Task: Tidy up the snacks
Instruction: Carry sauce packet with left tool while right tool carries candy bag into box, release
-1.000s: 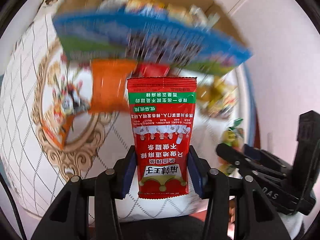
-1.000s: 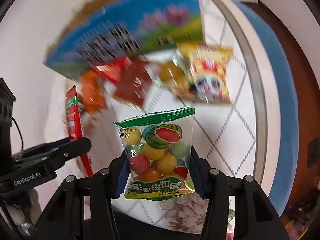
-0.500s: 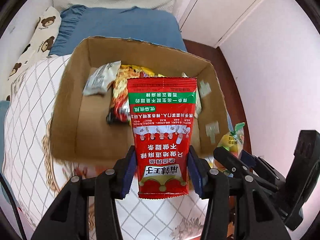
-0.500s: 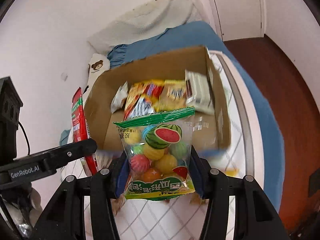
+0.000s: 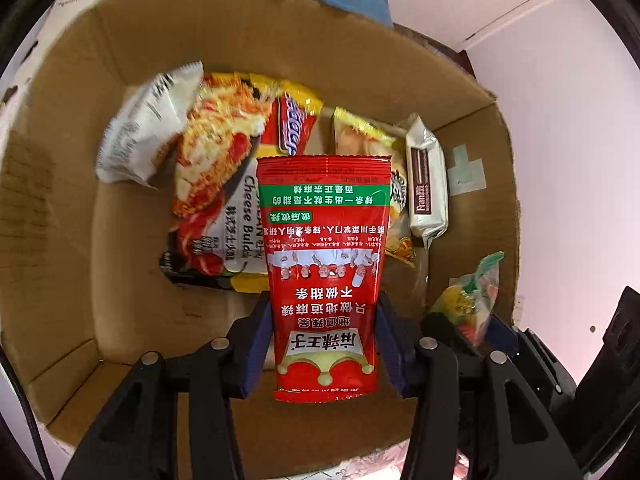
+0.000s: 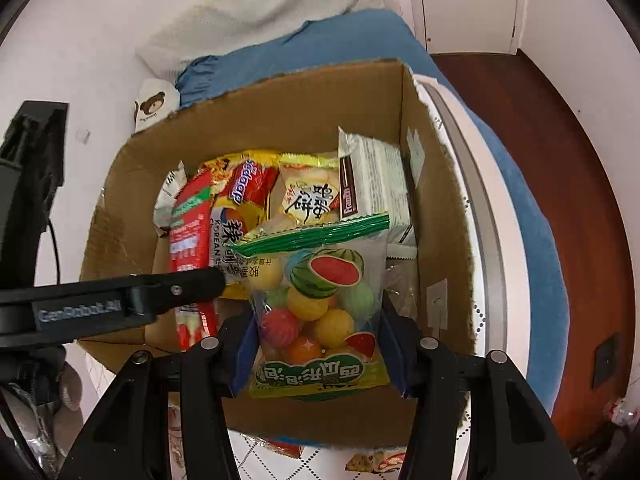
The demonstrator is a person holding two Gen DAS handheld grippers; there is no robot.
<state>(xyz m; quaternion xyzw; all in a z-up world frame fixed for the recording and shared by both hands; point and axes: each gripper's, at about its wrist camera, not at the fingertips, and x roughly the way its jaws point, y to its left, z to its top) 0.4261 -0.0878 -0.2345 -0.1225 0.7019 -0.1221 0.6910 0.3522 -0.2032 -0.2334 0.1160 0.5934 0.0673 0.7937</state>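
Left gripper [image 5: 324,344] clamped on a red sachet [image 5: 325,276], jaws pressing its lower sides, sachet upright over the open box [image 5: 68,216]. Right gripper [image 6: 320,356] clamped on a clear fruit-candy bag [image 6: 320,308], also held over the box; in the left view this bag [image 5: 472,304] shows at 4 o'clock, against the box's right wall. Box floor holds a noodle pack [image 5: 216,184] at centre, a white pouch [image 5: 148,136] at 10 o'clock of it, a red-and-yellow packet [image 5: 294,128] at 12, a brown-striped white pack [image 5: 426,184] at 3. In the right view the box stands on a white surface with a grey diamond grid [image 6: 280,464], rimmed by a grey band [image 6: 480,208] at 3 o'clock. Blue bedding [image 6: 340,44] lies beyond the box at 12 o'clock, a bear-print pillow [image 6: 154,106] at 10, a white door [image 6: 468,0] at 1, dark wood floor [image 6: 580,160] at 3. Walls pale.
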